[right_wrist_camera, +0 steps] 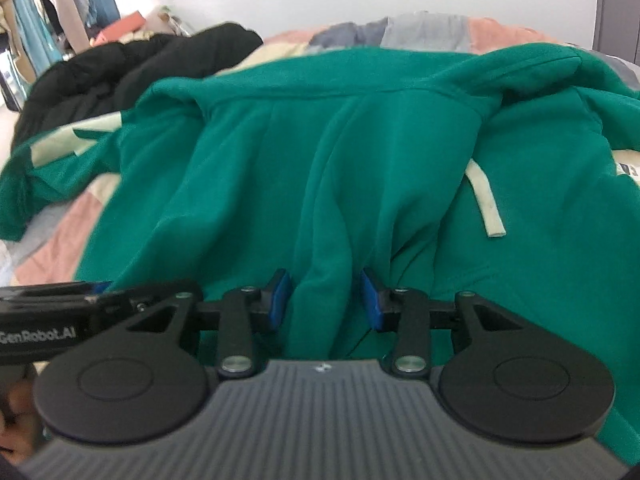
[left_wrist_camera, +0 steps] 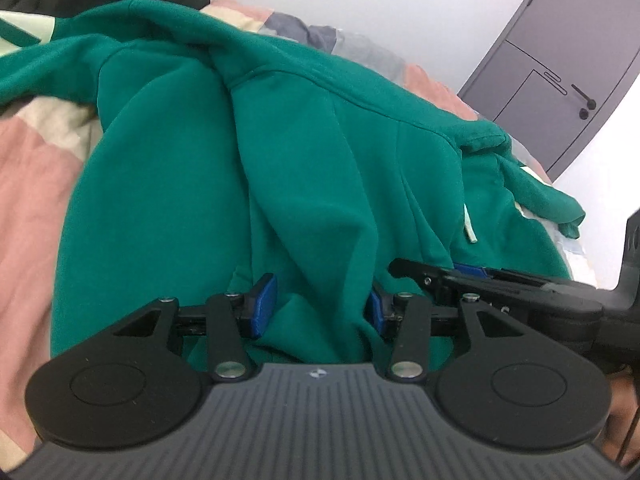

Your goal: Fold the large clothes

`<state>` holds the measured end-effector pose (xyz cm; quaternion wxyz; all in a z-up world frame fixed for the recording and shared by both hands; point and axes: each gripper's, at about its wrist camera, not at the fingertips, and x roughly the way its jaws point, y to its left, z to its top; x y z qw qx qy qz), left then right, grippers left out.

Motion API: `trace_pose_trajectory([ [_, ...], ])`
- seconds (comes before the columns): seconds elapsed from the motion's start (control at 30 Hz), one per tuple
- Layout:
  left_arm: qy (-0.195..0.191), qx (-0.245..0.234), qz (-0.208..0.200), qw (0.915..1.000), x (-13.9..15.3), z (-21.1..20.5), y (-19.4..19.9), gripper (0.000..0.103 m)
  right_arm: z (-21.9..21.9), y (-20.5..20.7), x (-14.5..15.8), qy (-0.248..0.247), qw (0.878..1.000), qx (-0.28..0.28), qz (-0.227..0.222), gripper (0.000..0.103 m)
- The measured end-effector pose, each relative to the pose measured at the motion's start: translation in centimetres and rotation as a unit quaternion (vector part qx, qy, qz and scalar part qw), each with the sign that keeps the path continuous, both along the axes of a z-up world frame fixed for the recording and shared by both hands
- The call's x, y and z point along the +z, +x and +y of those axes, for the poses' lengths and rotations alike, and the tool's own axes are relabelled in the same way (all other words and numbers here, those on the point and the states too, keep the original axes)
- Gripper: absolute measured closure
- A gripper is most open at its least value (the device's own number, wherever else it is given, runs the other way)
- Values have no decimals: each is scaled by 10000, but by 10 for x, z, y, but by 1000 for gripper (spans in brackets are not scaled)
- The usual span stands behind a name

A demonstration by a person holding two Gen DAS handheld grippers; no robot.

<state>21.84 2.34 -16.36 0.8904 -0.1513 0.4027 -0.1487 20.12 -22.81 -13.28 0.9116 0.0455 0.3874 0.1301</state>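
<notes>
Green hoodie (right_wrist_camera: 280, 168), pink-and-beige patchwork bedspread (left_wrist_camera: 28, 168), black jacket (right_wrist_camera: 120, 68)

A: Bright, even daylight in both views; soft shadows sit only in the folds of the green hoodie (left_wrist_camera: 280, 168).

B: Right wrist view is slightly motion-blurred. Fisheye bends the grey door (left_wrist_camera: 560, 64) and the edges.

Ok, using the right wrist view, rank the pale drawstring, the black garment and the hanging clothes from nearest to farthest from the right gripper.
From the right gripper:
1. Pale flat drawstring, lying on the green hoodie, right of centre.
2. Black crumpled garment, upper left on the bed.
3. Hanging clothes, far top left corner.
</notes>
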Motion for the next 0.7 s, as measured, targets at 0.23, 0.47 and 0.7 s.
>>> trace_pose_trajectory([
  [0.23, -149, 308, -491, 9982, 18, 9, -12, 51, -11, -7, 12, 437, 9987, -254, -30, 61],
  [0.47, -255, 204, -1138, 9930, 40, 6, -31, 51, -49, -26, 53, 871, 9924, -658, -574, 60],
  [0.7, -265, -10, -1369, 9902, 43, -4, -36, 51, -132, -15, 84, 1393, 9790, -1260, -788, 59],
])
